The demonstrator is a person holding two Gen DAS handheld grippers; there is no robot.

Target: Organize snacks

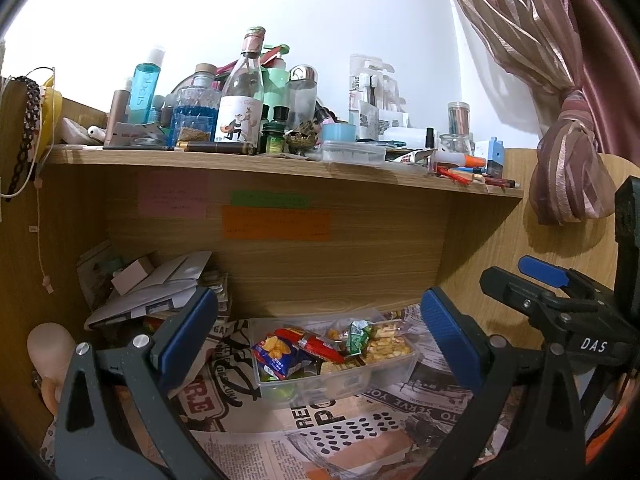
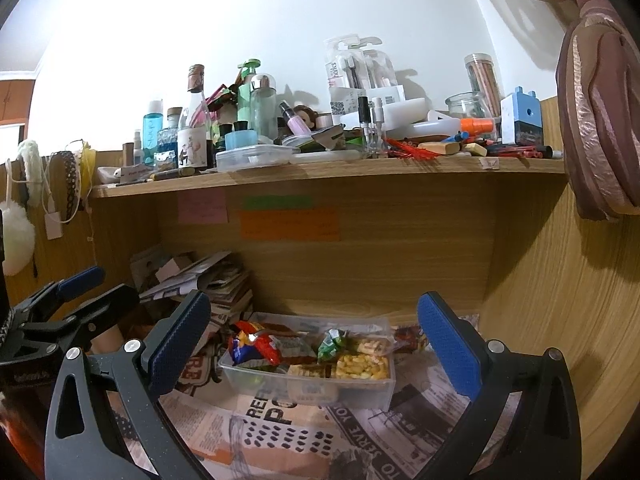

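Observation:
A clear plastic box (image 1: 400, 370) (image 2: 360, 394) sits on newspaper at the back of the desk nook. It holds several snack packs: a blue packet (image 1: 276, 354), a red one (image 1: 318, 345) (image 2: 262, 346), a small green one (image 1: 358, 334) (image 2: 330, 344) and yellow crackers (image 1: 386, 350) (image 2: 362, 366). My left gripper (image 1: 320, 308) is open, short of the box and framing it, with nothing between its blue pads. My right gripper (image 2: 316, 306) is likewise open and empty in front of the box. Each gripper shows at the edge of the other's view.
A wooden shelf (image 1: 280, 160) (image 2: 320, 178) overhead is crowded with bottles, jars and pens. A pile of papers and cards (image 1: 152, 284) (image 2: 200, 280) leans at the left of the nook. Wooden walls close in both sides. A tied pink curtain (image 1: 568, 152) hangs at the right.

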